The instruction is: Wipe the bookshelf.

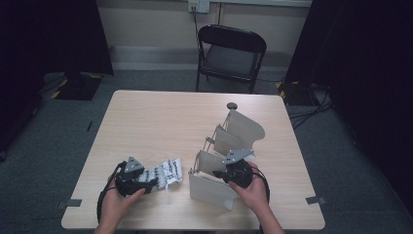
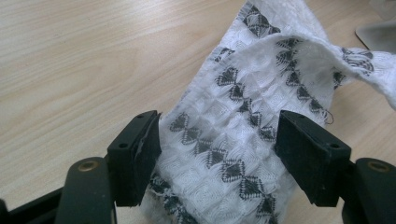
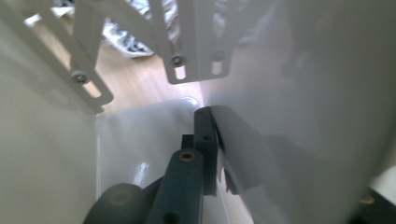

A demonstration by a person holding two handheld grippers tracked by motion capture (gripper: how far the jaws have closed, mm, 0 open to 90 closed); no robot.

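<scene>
High view: my right gripper (image 1: 233,171) is clamped shut on a smooth white panel (image 1: 209,187) of the folding board (image 1: 241,129); my left gripper (image 1: 146,183) stands part-open around a waffle-weave patterned cloth (image 1: 165,173) lying flat on the wooden table (image 1: 156,117).

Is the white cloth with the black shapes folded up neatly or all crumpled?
Crumpled. The cloth lies in a loose, wrinkled heap on the table, one edge curled up, between the left gripper's jaws.

White cloth (image 2: 233,140) with dark grey bow-tie motifs — on a pale wood-grain bench (image 1: 156,122); at three o'clock, a cream panelled rack (image 1: 229,146); both grippers black — left gripper (image 2: 219,154), right gripper (image 3: 212,144).
</scene>
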